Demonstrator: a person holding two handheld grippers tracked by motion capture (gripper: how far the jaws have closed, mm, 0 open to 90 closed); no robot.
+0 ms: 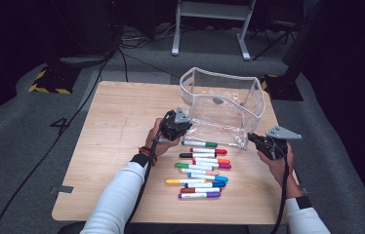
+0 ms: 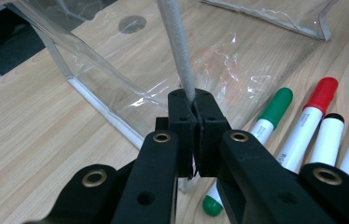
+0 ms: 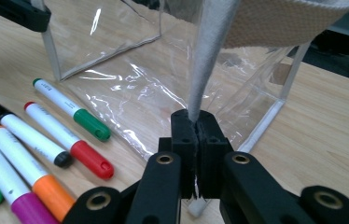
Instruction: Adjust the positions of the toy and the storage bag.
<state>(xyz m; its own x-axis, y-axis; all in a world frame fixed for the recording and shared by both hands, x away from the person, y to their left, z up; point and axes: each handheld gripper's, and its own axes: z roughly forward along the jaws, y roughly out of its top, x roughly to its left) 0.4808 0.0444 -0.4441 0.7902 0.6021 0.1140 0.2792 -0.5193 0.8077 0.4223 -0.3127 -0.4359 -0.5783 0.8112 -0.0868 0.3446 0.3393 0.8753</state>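
Observation:
A clear plastic pouch (image 1: 222, 105) with white trim stands open on the wooden table (image 1: 122, 126). My left gripper (image 1: 183, 127) is at its front left corner, and in the left gripper view the gripper (image 2: 193, 100) is shut on the white trim strip (image 2: 177, 46). At the pouch's front right corner my right gripper (image 1: 252, 138) is likewise shut on the trim (image 3: 205, 70), its jaws (image 3: 196, 119) pressed together around it. Several coloured markers (image 1: 202, 168) lie in a row in front of the pouch, among them a green-capped marker (image 2: 275, 109) (image 3: 86, 122) and a red-capped marker (image 2: 319, 95) (image 3: 88, 161).
The markers lie between my two hands, close to the table's near edge. Grey carpet surrounds the table. A black cable (image 1: 73, 122) runs across the carpet at the left, and a white metal frame (image 1: 212, 12) stands behind the table.

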